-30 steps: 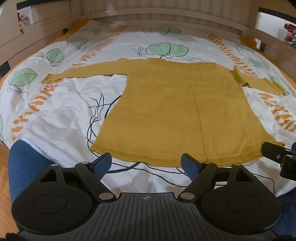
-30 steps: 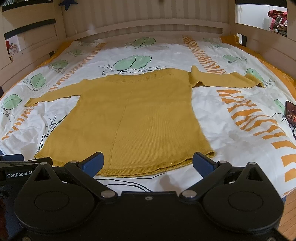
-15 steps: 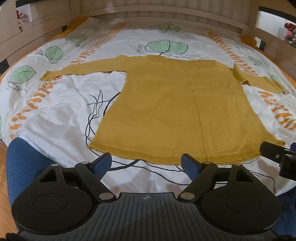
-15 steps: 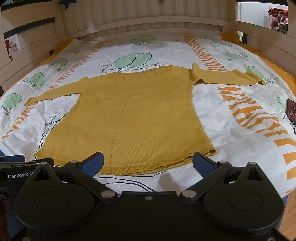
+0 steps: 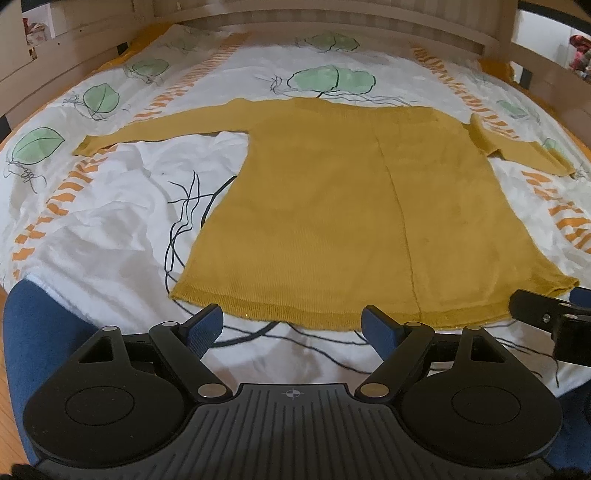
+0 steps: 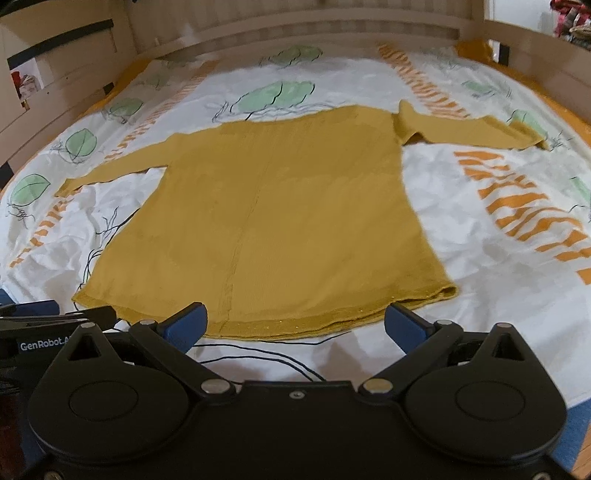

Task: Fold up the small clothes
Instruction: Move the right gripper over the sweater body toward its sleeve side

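Sweater: my mustard sweater (image 5: 332,206) lies flat on the bed (image 5: 92,229), sleeves spread, hem nearest me.
Progress: I judge no fold made yet; sleeves and body all remain.
Left gripper (image 5: 291,326): jaws wide apart, holding nothing, just short of the hem.
Right gripper (image 6: 295,323): equally wide, empty, fingertips at the hem.
Hidden: neckline indistinct; right view blurred.

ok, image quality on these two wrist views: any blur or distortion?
Left wrist: mostly sharp, sweater knit and hem readable; strong fisheye bends the bed frame. Right wrist: motion-blurred, sweater edges and the duvet print smeared, same fisheye curve. No glare in either; light is soft and even.
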`<action>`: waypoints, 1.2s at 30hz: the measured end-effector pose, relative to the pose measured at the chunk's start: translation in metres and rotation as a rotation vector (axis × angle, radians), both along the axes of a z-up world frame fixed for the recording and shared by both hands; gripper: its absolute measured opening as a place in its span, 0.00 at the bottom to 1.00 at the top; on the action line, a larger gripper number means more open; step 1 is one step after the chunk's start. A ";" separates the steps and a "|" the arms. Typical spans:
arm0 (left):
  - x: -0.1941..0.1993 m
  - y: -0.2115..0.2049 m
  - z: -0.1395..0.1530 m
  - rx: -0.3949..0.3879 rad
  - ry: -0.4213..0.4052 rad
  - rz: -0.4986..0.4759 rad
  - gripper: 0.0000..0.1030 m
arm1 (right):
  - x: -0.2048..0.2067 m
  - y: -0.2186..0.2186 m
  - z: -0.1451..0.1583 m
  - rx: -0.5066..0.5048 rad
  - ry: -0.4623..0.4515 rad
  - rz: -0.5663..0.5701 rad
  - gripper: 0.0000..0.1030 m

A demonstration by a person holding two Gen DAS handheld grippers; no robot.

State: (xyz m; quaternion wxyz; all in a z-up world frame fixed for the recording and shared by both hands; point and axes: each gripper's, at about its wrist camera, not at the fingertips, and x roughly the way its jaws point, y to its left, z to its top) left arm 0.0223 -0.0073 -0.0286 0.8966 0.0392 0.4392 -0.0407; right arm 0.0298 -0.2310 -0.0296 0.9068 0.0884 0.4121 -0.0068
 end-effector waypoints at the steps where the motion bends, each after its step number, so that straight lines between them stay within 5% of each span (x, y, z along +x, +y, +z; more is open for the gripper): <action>1: 0.003 -0.001 0.000 0.003 0.003 -0.001 0.79 | 0.003 -0.001 0.000 -0.001 0.004 0.002 0.98; 17: 0.115 -0.030 0.007 0.046 -0.073 -0.067 0.79 | 0.111 -0.069 0.006 -0.024 0.044 -0.056 0.99; 27: 0.207 -0.060 -0.024 0.098 -0.097 -0.070 0.79 | 0.200 -0.122 -0.037 -0.146 0.108 -0.149 0.99; 36: 0.262 -0.089 -0.060 0.068 -0.152 -0.084 0.79 | 0.234 -0.157 -0.075 -0.174 0.149 -0.188 0.99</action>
